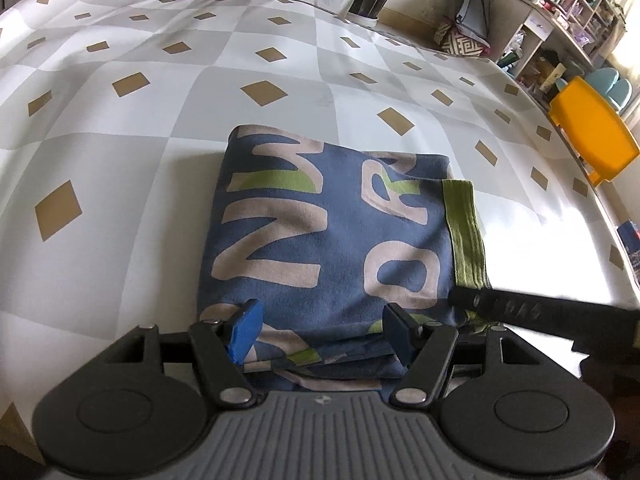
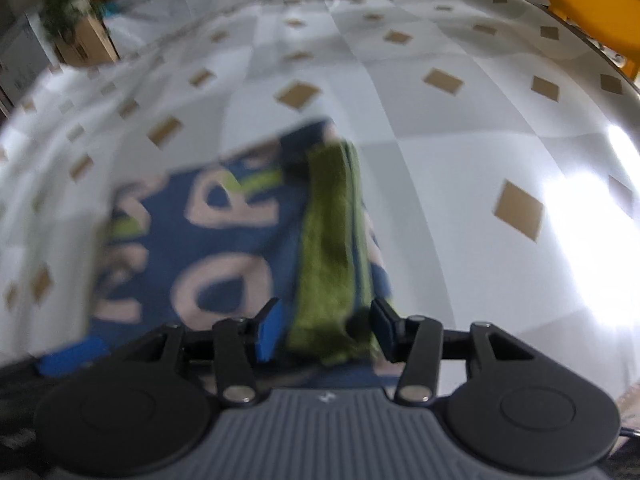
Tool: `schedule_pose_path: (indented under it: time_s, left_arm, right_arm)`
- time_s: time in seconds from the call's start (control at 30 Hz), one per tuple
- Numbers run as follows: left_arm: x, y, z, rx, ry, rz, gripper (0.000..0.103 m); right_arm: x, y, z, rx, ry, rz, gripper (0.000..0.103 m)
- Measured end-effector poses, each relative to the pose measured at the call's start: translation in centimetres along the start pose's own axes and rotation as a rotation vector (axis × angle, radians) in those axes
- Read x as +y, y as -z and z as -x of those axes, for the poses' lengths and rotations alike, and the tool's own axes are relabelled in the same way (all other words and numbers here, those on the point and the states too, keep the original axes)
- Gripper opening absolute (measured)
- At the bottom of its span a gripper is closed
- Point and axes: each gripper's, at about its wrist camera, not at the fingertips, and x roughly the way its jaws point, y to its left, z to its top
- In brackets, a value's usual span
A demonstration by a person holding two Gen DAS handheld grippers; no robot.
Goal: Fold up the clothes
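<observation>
Nearest in the left wrist view, the left gripper [image 1: 322, 330] stands with its jaws parted over the near edge of the folded blue garment [image 1: 320, 240]. The stacked layers of that edge lie between the blue pads, which sit clear of the cloth at either side, so the jaws are released and grasp nothing.

In the right wrist view, which is blurred, the right gripper [image 2: 326, 330] has its jaws partly spread, narrower than the left pair. The garment's green ribbed band [image 2: 328, 248] runs up between them. The band's near end fills much of the gap; whether either pad touches it, I cannot tell, but they do not look clenched on it. In the left view a black finger of the right gripper reaches in from the right and lies at the band's near end.

The garment lies flat as a squarish packet on the counter [image 1: 120, 160], pale large letters and green accents facing up, the green band along its right edge.

Beyond, the checked cloth with tan diamonds spreads away. A yellow chair [image 1: 592, 136] stands at the counter's right edge, with cluttered shelves [image 1: 560, 20] behind it.
</observation>
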Motion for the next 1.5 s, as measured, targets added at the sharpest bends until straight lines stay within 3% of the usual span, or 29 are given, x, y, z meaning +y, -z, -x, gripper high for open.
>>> schedule_pose_path:
  time_s: [0.23, 0.6, 0.73, 0.77, 0.93, 1.07, 1.5]
  left_arm:
    - [0.8, 0.8, -0.3, -0.013, 0.038, -0.016, 0.066]
    - [1.5, 1.2, -0.3, -0.016, 0.057, -0.009, 0.067]
    - [2.1, 1.4, -0.8, 0.009, -0.008, -0.007, 0.067]
    - [2.4, 1.5, -0.7, -0.007, 0.005, -0.002, 0.068]
    - [2.0, 1.6, -0.8, -0.002, -0.019, -0.03, 0.068]
    - [2.0, 1.7, -0.8, -0.004, -0.023, -0.029, 0.068]
    - [2.6, 0.7, -0.5, -0.021, -0.071, -0.004, 0.072]
  right_arm:
    - [0.6, 1.7, -0.4, 0.005, 0.06, 0.036, 0.047]
    - [0.6, 2.3, 0.2, -0.011, 0.064, 0.017, 0.05]
    - [-1.1, 2.2, 0.8, -0.042, 0.034, -0.127, 0.052]
    - [-1.3, 2.2, 0.8, -0.044, 0.034, -0.14, 0.052]
    - [-1.0, 2.1, 0.7, -0.054, 0.06, -0.118, 0.053]
    - [-1.2, 2.0, 1.6, -0.127, 0.111, -0.134, 0.054]
    - [-1.3, 2.4, -0.3, -0.069, 0.088, -0.182, 0.055]
